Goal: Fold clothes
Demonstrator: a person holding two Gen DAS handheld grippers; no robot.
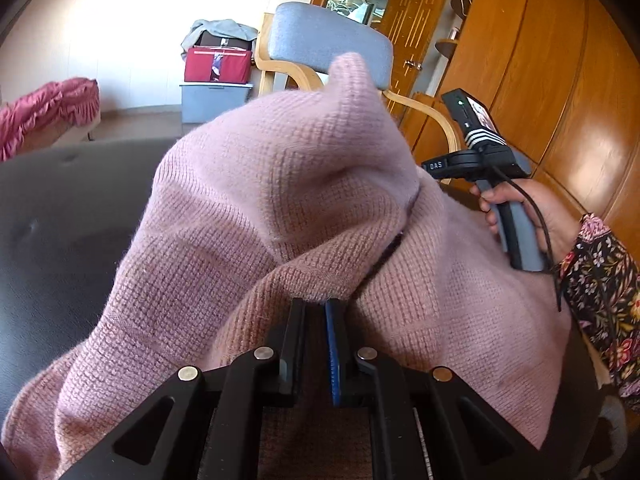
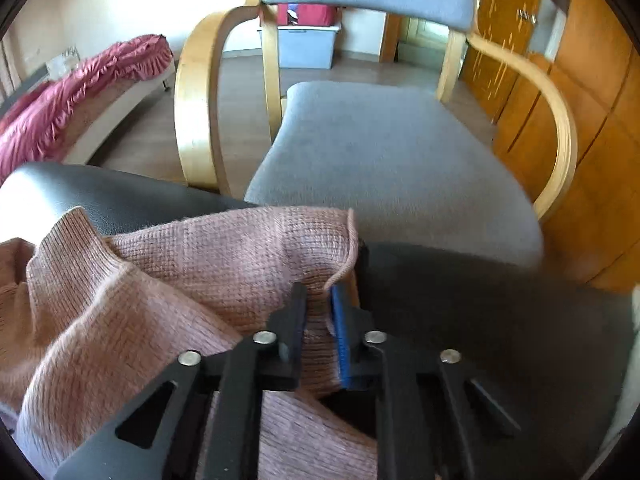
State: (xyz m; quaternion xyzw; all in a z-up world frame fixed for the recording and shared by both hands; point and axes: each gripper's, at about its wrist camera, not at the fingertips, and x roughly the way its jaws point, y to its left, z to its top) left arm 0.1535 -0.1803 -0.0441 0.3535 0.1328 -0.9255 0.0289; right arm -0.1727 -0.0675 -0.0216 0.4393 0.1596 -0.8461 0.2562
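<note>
A grey-cushioned wooden armchair (image 2: 384,152) stands beside orange wooden cabinets (image 1: 560,80) and a red-covered bed (image 2: 80,92).

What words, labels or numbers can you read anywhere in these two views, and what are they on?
"DAS": white letters on the black arm of the right gripper's mount, in the left wrist view; possibly part of a longer word.
Small lit screen on that handheld unit: too blurred to read.
Right wrist view: no readable text.
</note>
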